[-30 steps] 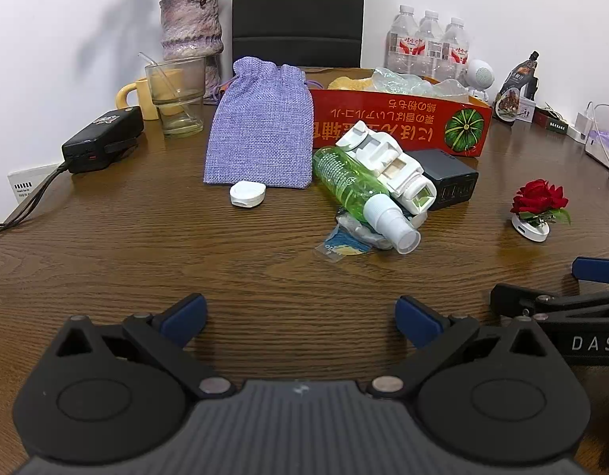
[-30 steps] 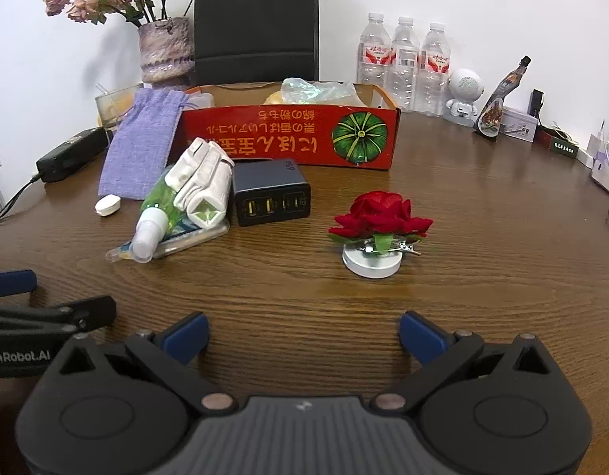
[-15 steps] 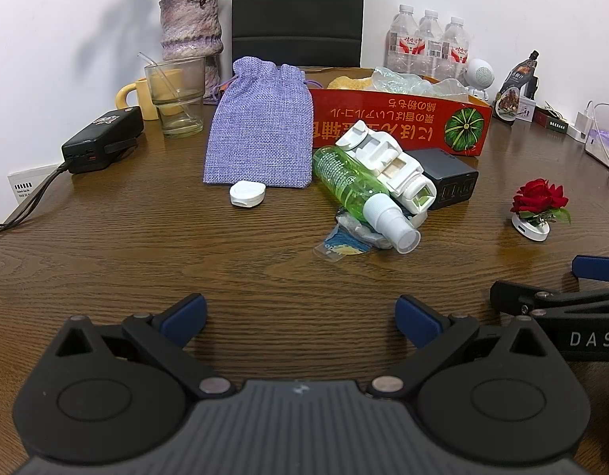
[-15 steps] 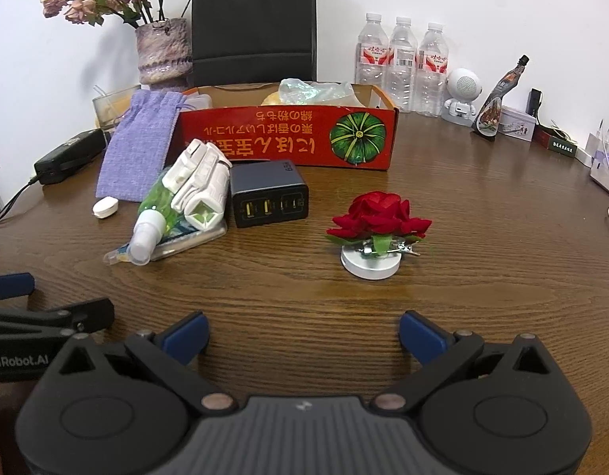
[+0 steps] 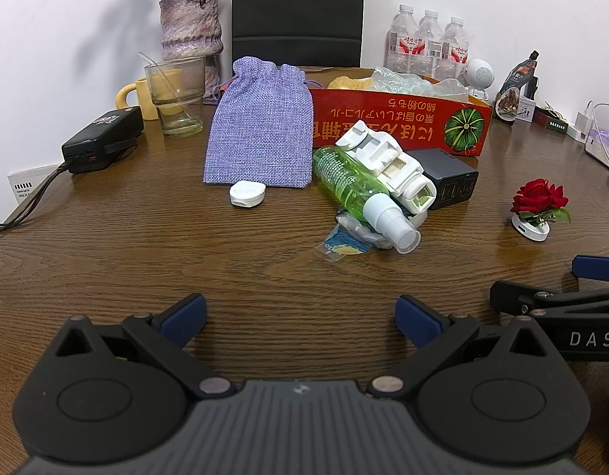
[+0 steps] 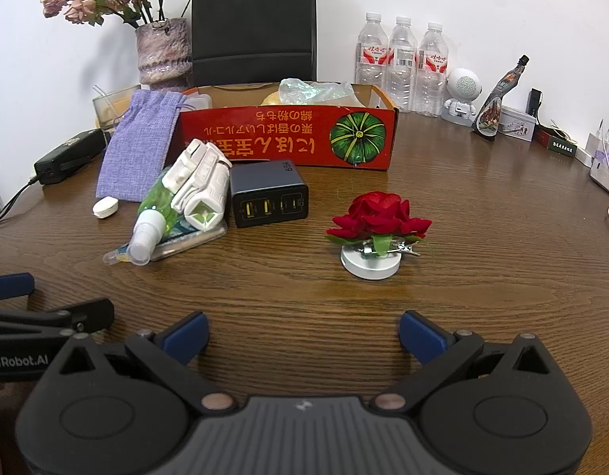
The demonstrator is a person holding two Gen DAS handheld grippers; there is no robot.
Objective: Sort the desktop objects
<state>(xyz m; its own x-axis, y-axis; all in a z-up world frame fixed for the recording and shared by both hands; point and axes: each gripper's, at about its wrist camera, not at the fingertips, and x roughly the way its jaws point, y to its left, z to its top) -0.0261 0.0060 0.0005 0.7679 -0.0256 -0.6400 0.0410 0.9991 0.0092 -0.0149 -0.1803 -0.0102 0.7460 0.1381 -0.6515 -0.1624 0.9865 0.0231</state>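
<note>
While both claws hover spread and empty above the wooden table (image 5: 106, 261), left gripper (image 5: 300, 310) faces the green spray bottle (image 5: 352, 186) lying on a white folded gadget (image 5: 391, 166); right gripper (image 6: 302, 328) faces the red rose (image 6: 377, 213) beside the black charger (image 6: 267, 194)

right gripper (image 5: 593, 289) cut off by the left wrist view's right edge, with only one blue pad and part of its black body shown. flat packet (image 5: 346, 239) mostly buried under the green spray bottle (image 5: 358, 190) and white folded gadget (image 5: 387, 166). box contents (image 6: 312, 93) half hidden behind the red box (image 6: 288, 136) wall, too crumpled to identify.
</note>
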